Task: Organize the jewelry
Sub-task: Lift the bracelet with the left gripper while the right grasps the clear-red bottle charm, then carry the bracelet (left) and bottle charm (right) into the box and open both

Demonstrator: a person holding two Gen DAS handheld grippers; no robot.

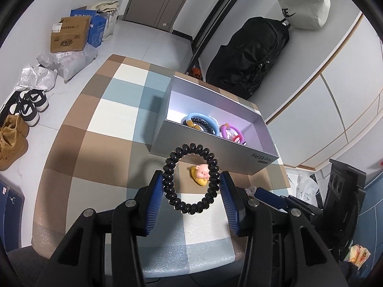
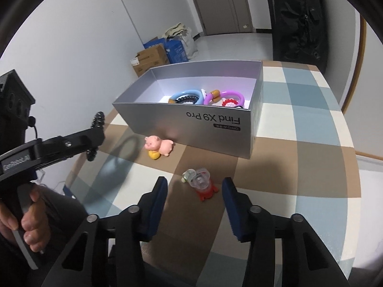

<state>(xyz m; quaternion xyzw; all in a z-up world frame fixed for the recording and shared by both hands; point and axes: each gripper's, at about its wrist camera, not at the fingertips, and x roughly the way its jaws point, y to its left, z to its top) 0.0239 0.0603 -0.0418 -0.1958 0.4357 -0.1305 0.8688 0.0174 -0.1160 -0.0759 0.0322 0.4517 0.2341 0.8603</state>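
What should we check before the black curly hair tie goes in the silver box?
1. Left gripper shut on the black hair tie: ok, it is squeezed between both blue pads and lifted off the table.
2. Silver box open on top: ok, no lid on it.
3. Room inside: ok, the bracelets crowd one end and the other end is bare.
4. Path to the box: ok, only the pink pig lies below, in front of the box.
5. Right gripper out of the way: ok, open, pointing at the clear and red trinket.
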